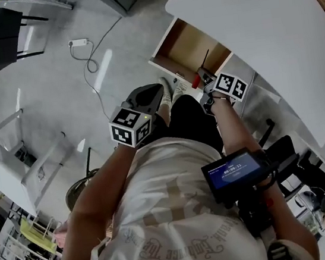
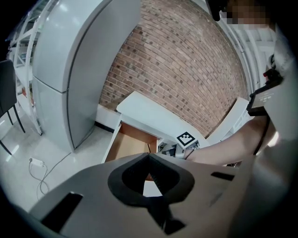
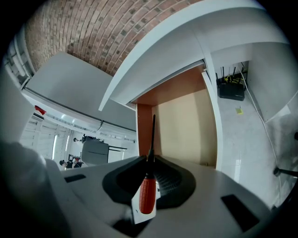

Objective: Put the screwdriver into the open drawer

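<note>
Right tongs (image 3: 150, 159) are closed on the screwdriver (image 3: 147, 194). The dark shaft is pinched where the two tips meet. The red handle lies back in the hollow between the jaws, and the rest of the shaft sticks out ahead of the tips. It points into the open drawer (image 3: 186, 128), whose bare wooden floor fills the right gripper view beyond it.

From the head view, the right tongs (image 1: 207, 82) are near the drawer's (image 1: 190, 47) front corner, under the edge of the white table (image 1: 256, 29). The screwdriver's (image 1: 197, 81) shaft reaches toward the cavity. I cannot tell whether its tip is already past the drawer's front lip.

Left tongs (image 2: 149, 155) are closed with nothing between them. They sit apart from the drawer, on the person's other side (image 1: 156, 92), and take no part in this.

I judge this to be the carrying step, close to its end: the tool is gripped and aimed but not yet set down. Next, the right tongs need to go further in over the drawer floor and get low, so the handle clears the front lip. The long shaft must also stay clear of the table edge above. Then the jaws can part and leave the screwdriver lying inside.
</note>
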The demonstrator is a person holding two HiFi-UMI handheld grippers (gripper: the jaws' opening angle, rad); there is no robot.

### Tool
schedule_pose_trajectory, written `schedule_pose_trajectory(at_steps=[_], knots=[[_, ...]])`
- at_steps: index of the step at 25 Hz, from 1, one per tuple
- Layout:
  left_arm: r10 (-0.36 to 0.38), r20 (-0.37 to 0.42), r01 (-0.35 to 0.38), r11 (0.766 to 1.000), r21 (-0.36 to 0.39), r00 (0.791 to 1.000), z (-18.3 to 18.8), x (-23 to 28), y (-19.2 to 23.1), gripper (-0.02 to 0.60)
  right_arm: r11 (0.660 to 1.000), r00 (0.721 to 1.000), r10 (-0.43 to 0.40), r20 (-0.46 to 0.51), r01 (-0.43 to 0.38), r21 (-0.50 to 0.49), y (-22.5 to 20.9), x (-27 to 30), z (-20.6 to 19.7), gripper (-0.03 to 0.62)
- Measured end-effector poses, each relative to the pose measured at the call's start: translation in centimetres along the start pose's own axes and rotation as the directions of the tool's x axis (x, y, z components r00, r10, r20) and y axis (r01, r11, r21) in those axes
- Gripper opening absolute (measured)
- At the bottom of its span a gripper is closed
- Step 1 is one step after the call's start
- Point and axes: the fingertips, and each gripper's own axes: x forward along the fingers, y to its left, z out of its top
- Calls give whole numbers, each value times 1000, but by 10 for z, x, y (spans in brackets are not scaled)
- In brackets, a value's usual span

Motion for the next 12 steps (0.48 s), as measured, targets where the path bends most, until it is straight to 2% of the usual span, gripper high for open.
schedule_pose_trajectory(at_steps=[4, 12], knots=[[2, -27, -2, 1000, -29, 1000, -9, 14, 22, 20, 1000, 1000, -18, -21, 18, 1, -7, 33, 8, 67], [2, -38, -4, 998, -55, 999, -17, 20, 12, 20, 999, 998, -40, -43, 40, -9, -18, 39, 12, 67]])
